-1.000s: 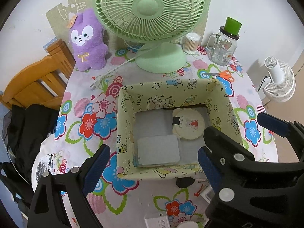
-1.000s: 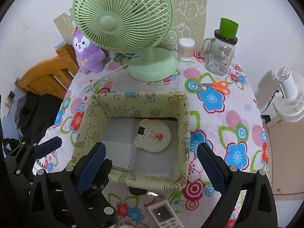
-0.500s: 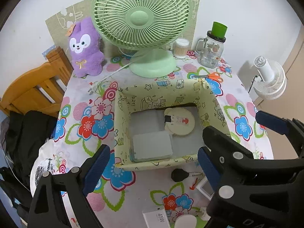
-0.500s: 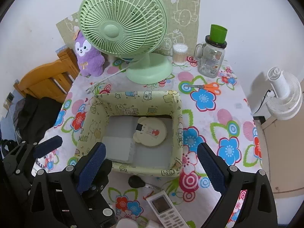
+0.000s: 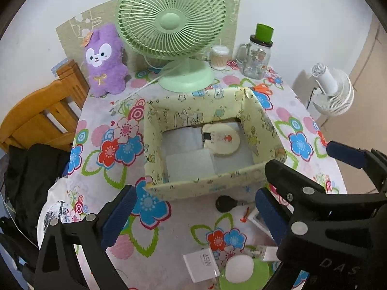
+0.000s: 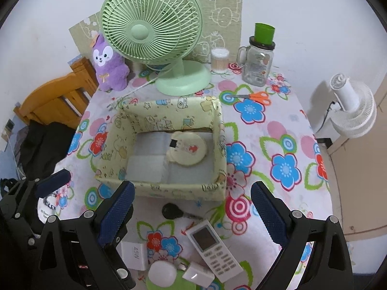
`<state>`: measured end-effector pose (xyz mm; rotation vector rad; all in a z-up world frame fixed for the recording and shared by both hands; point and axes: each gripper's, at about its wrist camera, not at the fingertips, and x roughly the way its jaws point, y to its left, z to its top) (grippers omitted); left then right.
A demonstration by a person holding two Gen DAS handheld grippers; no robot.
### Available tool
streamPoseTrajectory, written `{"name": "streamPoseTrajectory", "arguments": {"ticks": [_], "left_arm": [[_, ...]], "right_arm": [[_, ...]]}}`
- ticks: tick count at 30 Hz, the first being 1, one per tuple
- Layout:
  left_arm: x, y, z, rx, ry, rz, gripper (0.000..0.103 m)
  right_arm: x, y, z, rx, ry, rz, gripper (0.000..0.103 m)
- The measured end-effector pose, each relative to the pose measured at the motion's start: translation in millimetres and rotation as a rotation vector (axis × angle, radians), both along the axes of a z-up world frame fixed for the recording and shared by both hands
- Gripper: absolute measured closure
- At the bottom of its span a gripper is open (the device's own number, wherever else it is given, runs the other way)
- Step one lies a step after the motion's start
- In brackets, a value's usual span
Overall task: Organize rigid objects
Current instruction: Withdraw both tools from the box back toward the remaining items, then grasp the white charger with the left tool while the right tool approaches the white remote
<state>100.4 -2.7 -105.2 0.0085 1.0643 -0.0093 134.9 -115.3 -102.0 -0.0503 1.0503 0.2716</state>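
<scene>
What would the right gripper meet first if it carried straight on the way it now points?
Probably the black key on the tablecloth, just short of the fabric box; the right gripper is open and empty, depth uncertain.

Far edge of the floral tablecloth [image 6: 278, 145]: green desk fan [image 6: 154, 36], its white cord trailing left across the cloth. Purple plush toy [image 6: 108, 65] upright just left of the fan. Cotton-swab jar [image 6: 219, 60] and glass mug-jar [image 6: 257, 65] with green cap to its right. Wooden chair [image 6: 55, 99] at left, dark clothing [image 6: 43, 145] beside it. White standing fan [image 6: 350, 111] off the table at right.
</scene>
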Motion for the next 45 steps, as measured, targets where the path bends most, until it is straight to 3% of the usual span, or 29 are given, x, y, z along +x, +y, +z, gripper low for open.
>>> {"name": "streamPoseTrajectory", "arguments": {"ticks": [20, 45], "left_arm": [[-32.1, -3.8, -13.3, -0.029, 0.029, -0.066, 0.004], [-54.9, -0.6, -82.5, -0.035, 0.142, 0.0, 0.008]], "right_arm": [[-46.1, -13.2, -7.5, 0.003, 0.01, -0.054, 0.009], [-69.3, -21.8, -73.2, -0.013, 0.084, -0.062, 0.012]]}}
